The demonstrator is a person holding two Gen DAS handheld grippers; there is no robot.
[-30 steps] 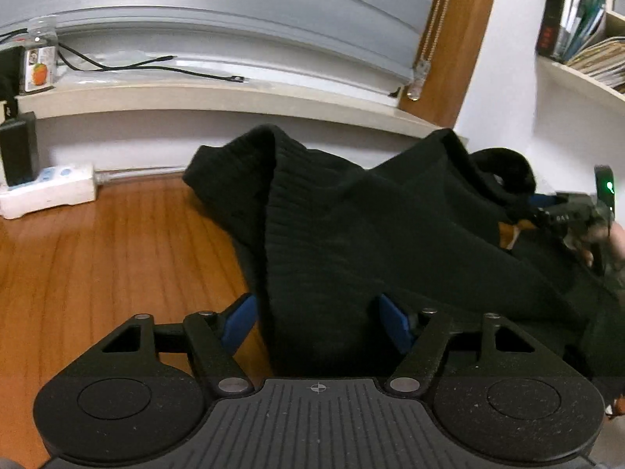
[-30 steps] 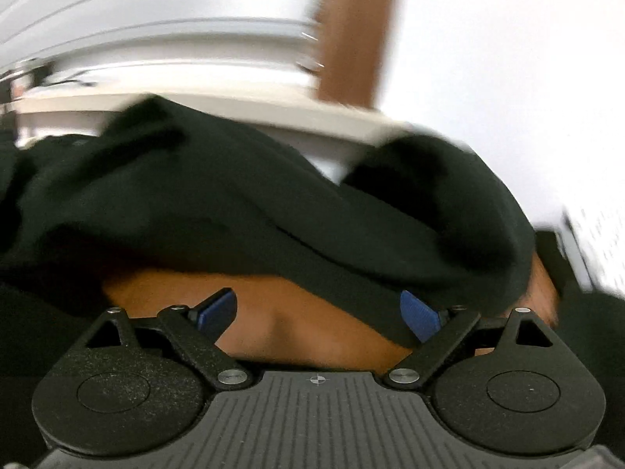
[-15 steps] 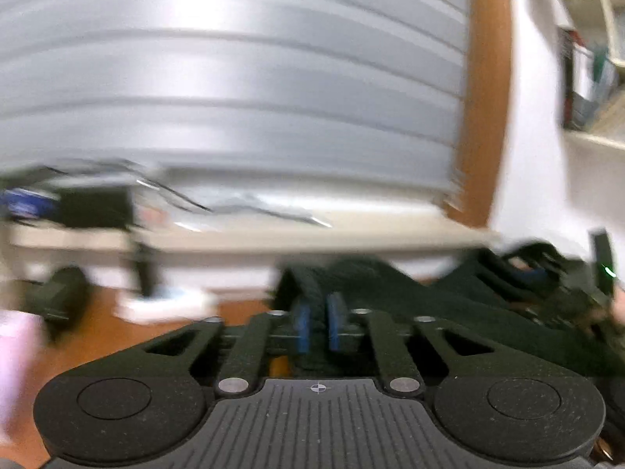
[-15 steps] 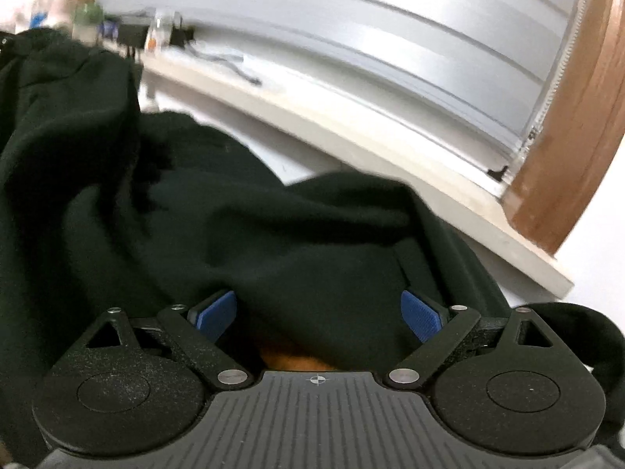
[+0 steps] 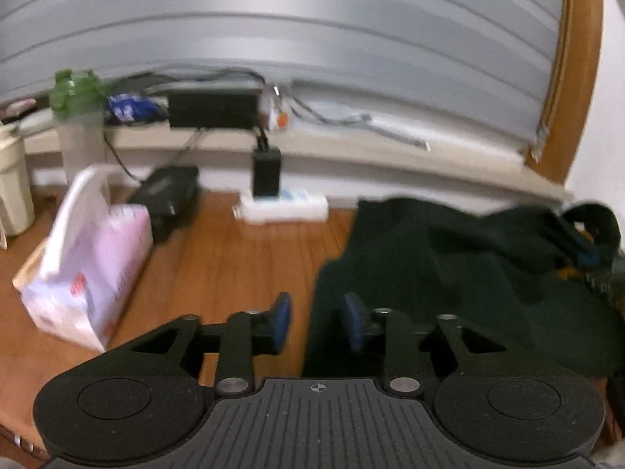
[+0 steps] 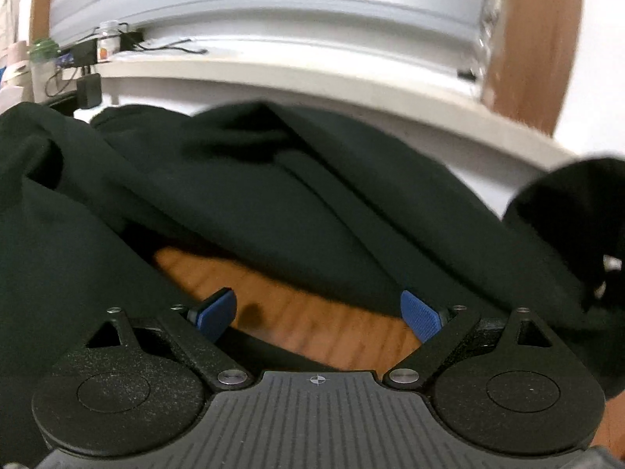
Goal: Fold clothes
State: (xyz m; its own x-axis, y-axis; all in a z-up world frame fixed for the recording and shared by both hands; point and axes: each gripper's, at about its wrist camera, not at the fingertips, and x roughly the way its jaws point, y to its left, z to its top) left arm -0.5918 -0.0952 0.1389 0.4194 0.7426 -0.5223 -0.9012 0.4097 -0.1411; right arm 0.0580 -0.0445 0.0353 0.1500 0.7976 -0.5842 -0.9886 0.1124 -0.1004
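Observation:
A black knit garment (image 5: pixel 449 273) lies crumpled on the wooden table (image 5: pixel 218 273), filling the right half of the left wrist view. My left gripper (image 5: pixel 317 322) hovers at the garment's left edge and its jaws are opening. The left pad is over bare wood, the right pad is over the fabric, and nothing is pinched. In the right wrist view the same garment (image 6: pixel 293 203) bunches in thick folds around a bare patch of table (image 6: pixel 304 312). My right gripper (image 6: pixel 318 312) stands wide open over that patch, holding nothing. It also shows blurred at the far right (image 5: pixel 586 258).
A white and pink plastic bag (image 5: pixel 86 265) stands on the left of the table. Behind it are a black pouch (image 5: pixel 168 195) and a white power strip (image 5: pixel 285 205) with a black adapter. A green-lidded bottle (image 5: pixel 78 125) and cables sit by the window sill (image 5: pixel 390 156).
My left gripper shut, then opened again, and pulled back to the garment's left edge, no longer astride the fabric. My right gripper stayed open and swung across the garment.

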